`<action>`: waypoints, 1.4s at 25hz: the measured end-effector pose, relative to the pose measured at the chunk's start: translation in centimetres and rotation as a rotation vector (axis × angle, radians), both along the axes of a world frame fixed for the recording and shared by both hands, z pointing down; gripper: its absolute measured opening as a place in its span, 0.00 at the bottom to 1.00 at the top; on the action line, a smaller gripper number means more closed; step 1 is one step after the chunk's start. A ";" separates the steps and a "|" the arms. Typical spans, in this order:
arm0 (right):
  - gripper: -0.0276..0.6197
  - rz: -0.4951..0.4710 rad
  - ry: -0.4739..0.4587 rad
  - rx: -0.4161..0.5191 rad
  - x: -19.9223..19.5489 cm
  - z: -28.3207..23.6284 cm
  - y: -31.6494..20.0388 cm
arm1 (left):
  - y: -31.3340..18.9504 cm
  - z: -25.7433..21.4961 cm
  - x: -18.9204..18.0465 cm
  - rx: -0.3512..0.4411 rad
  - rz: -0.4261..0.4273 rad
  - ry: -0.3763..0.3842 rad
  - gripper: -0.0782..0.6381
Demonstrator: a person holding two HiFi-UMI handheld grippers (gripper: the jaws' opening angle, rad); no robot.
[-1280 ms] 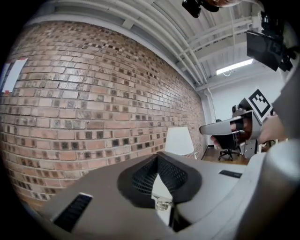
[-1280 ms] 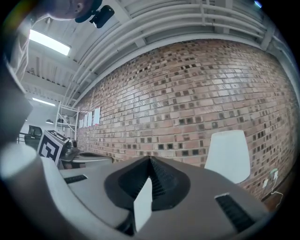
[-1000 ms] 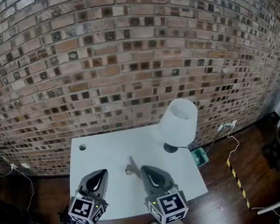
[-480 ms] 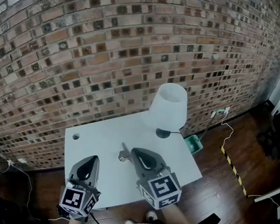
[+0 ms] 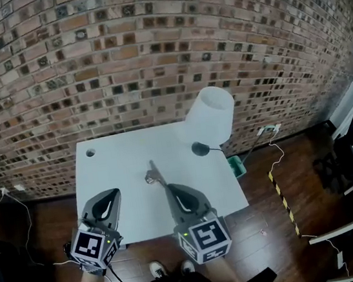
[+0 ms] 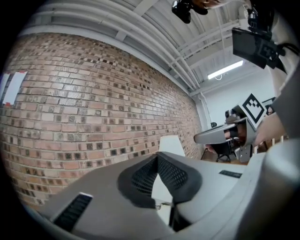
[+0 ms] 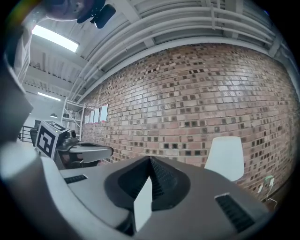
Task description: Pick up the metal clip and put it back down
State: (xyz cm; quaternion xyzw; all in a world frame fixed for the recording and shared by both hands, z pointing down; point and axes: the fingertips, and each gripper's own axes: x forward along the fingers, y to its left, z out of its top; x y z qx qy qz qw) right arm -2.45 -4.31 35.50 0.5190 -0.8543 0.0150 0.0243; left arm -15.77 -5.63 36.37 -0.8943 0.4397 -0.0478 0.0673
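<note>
The metal clip [image 5: 151, 175] lies on the white table [image 5: 117, 161], a small grey piece with one thin arm pointing at me. My right gripper [image 5: 169, 188] is shut and empty, its tips just short of the clip's near end. My left gripper [image 5: 111, 195] is also shut and empty, further left over the table's front part. In the left gripper view the jaws [image 6: 158, 157] meet at the tip, and a small glint of the clip [image 6: 159, 205] shows below them. In the right gripper view the jaws [image 7: 150, 159] are closed, with the clip hidden.
A white lamp [image 5: 211, 116] with a dark base [image 5: 199, 148] stands at the table's back right corner. A round hole [image 5: 90, 152] is at the back left. A brick wall runs behind. A green bin [image 5: 233, 165] and cables lie on the wood floor at right.
Both grippers have drawn back a little toward the table's front edge, away from the clip. The head view has tipped, so the table sits higher in the picture. The clip stays on the table.
</note>
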 end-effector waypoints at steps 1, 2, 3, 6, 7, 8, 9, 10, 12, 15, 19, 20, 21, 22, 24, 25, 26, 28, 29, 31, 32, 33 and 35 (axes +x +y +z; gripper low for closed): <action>0.02 -0.002 -0.002 -0.007 0.0 0.2 0.7 | 0.6 0.0 -0.1 -0.013 -0.003 0.019 0.12; 0.02 -0.003 -0.004 -0.012 0.0 0.2 1.4 | 1.3 -0.2 -0.1 -0.020 -0.003 0.031 0.12; 0.02 -0.006 -0.004 -0.014 0.0 0.2 2.0 | 2.0 -0.3 0.0 -0.020 -0.003 0.036 0.12; 0.02 -0.020 0.002 -0.014 0.0 -0.1 3.8 | 4.3 -0.4 0.4 -0.020 -0.002 0.030 0.12; 0.02 -0.025 0.001 -0.012 0.0 -0.3 4.5 | 5.2 -0.4 0.5 -0.020 -0.003 0.026 0.12; 0.02 -0.030 0.001 -0.007 0.0 -0.5 5.4 | 6.2 -0.4 0.7 -0.018 -0.005 0.017 0.12; 0.02 -0.035 0.001 -0.001 0.2 -0.6 6.3 | 7.3 -0.6 1.1 -0.015 -0.009 0.000 0.12; 0.02 -0.039 0.000 0.003 0.5 -0.7 7.4 | 8.6 -0.8 1.7 -0.015 -0.013 -0.024 0.12; 0.02 -0.044 -0.007 0.006 1.4 -0.7 9.9 | 11.6 -1.4 3.3 -0.010 -0.019 -0.070 0.12; 0.02 -0.053 -0.013 0.014 3.1 -0.4 14.7 | 16.8 -2.1 5.2 0.024 -0.028 -0.087 0.12; 0.02 -0.076 -0.022 0.027 5.5 0.1 22.1 | 24.0 -1.2 6.6 0.067 -0.059 -0.096 0.13; 0.02 -0.079 -0.021 0.026 6.1 0.3 23.9 | 25.9 -0.8 7.1 0.060 -0.064 -0.081 0.13; 0.02 -0.081 -0.022 0.022 6.6 0.5 25.8 | 27.9 -0.5 7.6 0.041 -0.067 -0.064 0.13; 0.02 -0.080 -0.025 0.018 7.2 0.6 27.6 | 29.8 -0.3 8.2 0.022 -0.067 -0.050 0.13; 0.02 -0.081 -0.034 0.014 8.1 0.2 30.9 | 33.2 -0.4 9.1 0.015 -0.060 -0.044 0.13; 0.02 -0.085 -0.038 0.016 8.4 -0.2 32.4 | 34.5 -0.7 9.4 0.016 -0.059 -0.047 0.13; 0.02 -0.092 -0.041 0.021 8.5 -0.6 33.6 | 35.6 -1.1 9.5 0.018 -0.062 -0.042 0.13; 0.02 -0.106 -0.044 0.036 8.3 -1.4 35.6 | 37.4 -2.1 9.3 0.026 -0.077 -0.012 0.13; 0.02 -0.110 -0.046 0.046 8.2 -1.7 36.3 | 38.1 -2.5 9.1 0.032 -0.082 0.001 0.13; 0.02 -0.109 -0.051 0.064 7.9 -2.5 37.4 | 39.1 -3.1 8.8 0.041 -0.082 0.009 0.13; 0.02 -0.106 -0.053 0.070 7.7 -2.8 37.7 | 39.3 -3.2 8.6 0.039 -0.080 0.010 0.13; 0.02 -0.102 -0.056 0.073 7.5 -3.0 38.1 | 39.5 -3.2 8.4 0.035 -0.078 0.010 0.13; 0.02 -0.099 -0.059 0.074 6.9 -3.3 38.5 | 39.7 -3.3 7.8 0.031 -0.075 0.009 0.13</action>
